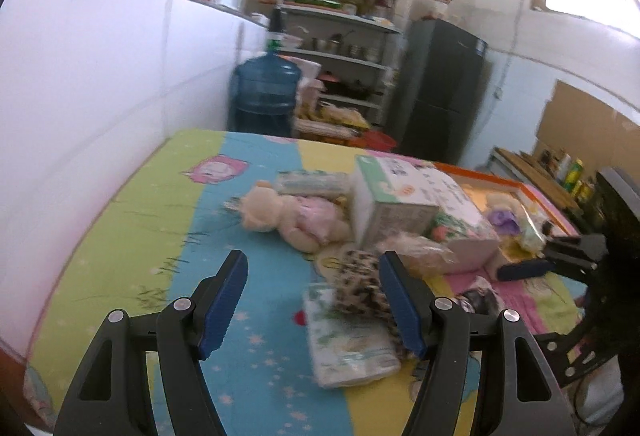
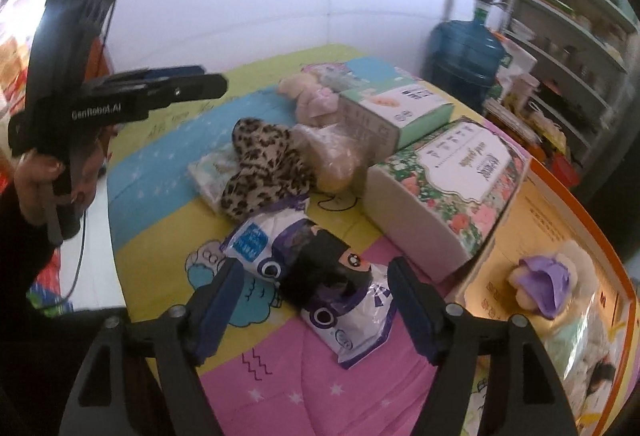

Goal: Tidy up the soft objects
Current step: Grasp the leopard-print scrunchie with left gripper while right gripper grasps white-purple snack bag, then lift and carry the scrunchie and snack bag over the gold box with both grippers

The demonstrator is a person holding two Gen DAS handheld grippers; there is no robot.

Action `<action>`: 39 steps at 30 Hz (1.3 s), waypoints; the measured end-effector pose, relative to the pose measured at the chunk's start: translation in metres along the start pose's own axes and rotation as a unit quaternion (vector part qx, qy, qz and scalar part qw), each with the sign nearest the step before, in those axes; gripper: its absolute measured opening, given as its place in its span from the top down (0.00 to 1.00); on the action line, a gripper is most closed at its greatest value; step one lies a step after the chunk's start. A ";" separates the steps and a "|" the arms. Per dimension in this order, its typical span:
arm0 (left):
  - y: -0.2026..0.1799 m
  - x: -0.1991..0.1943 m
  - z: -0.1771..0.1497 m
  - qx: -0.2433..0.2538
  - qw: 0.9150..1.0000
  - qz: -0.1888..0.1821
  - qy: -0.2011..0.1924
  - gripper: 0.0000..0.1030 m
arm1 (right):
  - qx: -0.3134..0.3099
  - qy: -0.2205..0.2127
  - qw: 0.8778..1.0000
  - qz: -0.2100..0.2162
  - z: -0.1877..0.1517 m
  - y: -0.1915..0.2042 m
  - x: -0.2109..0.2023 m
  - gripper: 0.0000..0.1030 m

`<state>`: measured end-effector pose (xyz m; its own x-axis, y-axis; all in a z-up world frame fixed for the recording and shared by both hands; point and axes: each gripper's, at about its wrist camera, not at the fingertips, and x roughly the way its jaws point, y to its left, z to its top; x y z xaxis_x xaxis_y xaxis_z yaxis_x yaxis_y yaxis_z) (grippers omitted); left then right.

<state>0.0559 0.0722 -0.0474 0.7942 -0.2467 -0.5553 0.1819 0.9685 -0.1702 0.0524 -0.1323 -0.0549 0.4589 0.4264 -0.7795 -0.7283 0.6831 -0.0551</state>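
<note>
Cartoon-print bed cover (image 2: 352, 388) — plush toy (image 1: 294, 216), tissue packs (image 2: 448, 192), leopard cloth (image 2: 264, 164)

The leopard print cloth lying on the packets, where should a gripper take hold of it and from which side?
Grip the leopard print cloth at its raised, bunched top fold, coming from above. It lies crumpled in a heap over a white packet and against a bagged bundle, so its edges are tucked low; the hump probably gives the open left gripper loose fabric to pinch.

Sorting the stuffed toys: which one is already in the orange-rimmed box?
The toy with the purple cloth. It lies inside the orange-rimmed box; the pink-dressed bear lies out on the quilt.
</note>
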 end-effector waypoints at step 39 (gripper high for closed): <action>-0.010 -0.009 0.011 0.006 0.999 -0.034 -0.030 0.84 | -0.208 0.088 0.972 0.070 0.020 0.013 0.043 0.28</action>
<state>0.0529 0.0650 -0.0314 0.8132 -0.3097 -0.4927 0.2426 0.9500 -0.1966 0.0731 -0.0936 -0.0764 0.2742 0.3650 -0.8897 -0.9364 0.3120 -0.1606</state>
